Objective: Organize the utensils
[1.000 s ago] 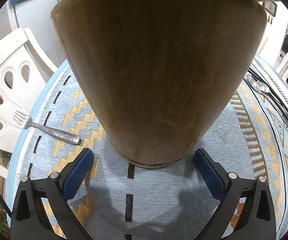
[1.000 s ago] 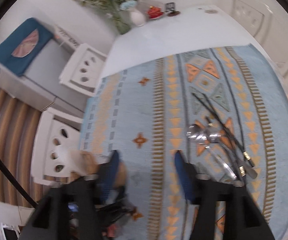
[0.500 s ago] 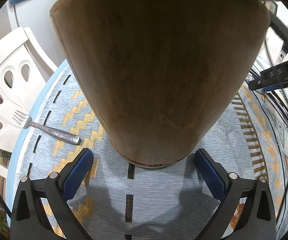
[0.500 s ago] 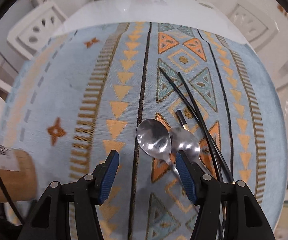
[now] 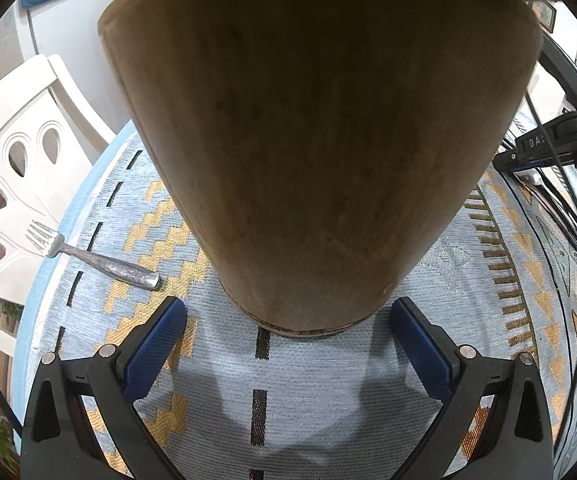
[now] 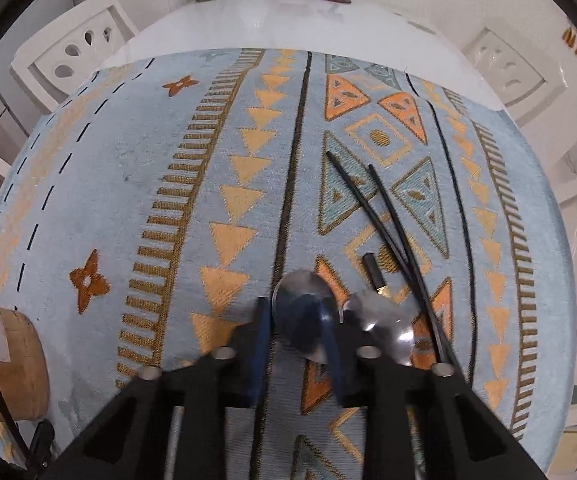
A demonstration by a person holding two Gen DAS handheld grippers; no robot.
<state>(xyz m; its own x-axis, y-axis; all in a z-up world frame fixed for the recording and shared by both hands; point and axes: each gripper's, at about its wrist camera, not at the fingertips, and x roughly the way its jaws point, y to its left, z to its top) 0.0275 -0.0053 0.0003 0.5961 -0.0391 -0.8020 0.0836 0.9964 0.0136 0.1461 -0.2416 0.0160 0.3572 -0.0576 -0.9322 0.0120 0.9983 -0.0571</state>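
Right at 12 o'clock off our left gripper (image 5: 288,320) sits the wooden utensil holder (image 5: 320,140), standing upright on the patterned blue tablecloth (image 5: 328,392) and filling most of that wrist view. Our left fingers are spread wide, one blue pad (image 5: 154,350) on each side of the holder's base, and we can see a gap on both sides, so nothing is gripped there. Over at about 9 o'clock a metal fork (image 5: 92,254) lies flat near the cloth's edge, tines poking out past it toward the white chair (image 5: 12,152). At 3 o'clock in that same view our right gripper (image 5: 552,148) shows up low over the cloth beside some black chopsticks (image 5: 568,216). From the right wrist cam, our right gripper (image 6: 298,344) has its fingers drawn in close around the left spoon (image 6: 302,300), the bowl sticking out ahead at 12 o'clock; it looks pinched, but honestly we can't tell for sure if the pads are actually pressing the handle. A second spoon (image 6: 380,320) lies just beside it at 1 o'clock, with the chopsticks (image 6: 376,216) fanning away toward 1 o'clock too, and a short black-and-gold handle (image 6: 373,274) between them. The holder (image 6: 4,364) pokes in at 9 o'clock, well apart from the spoons.
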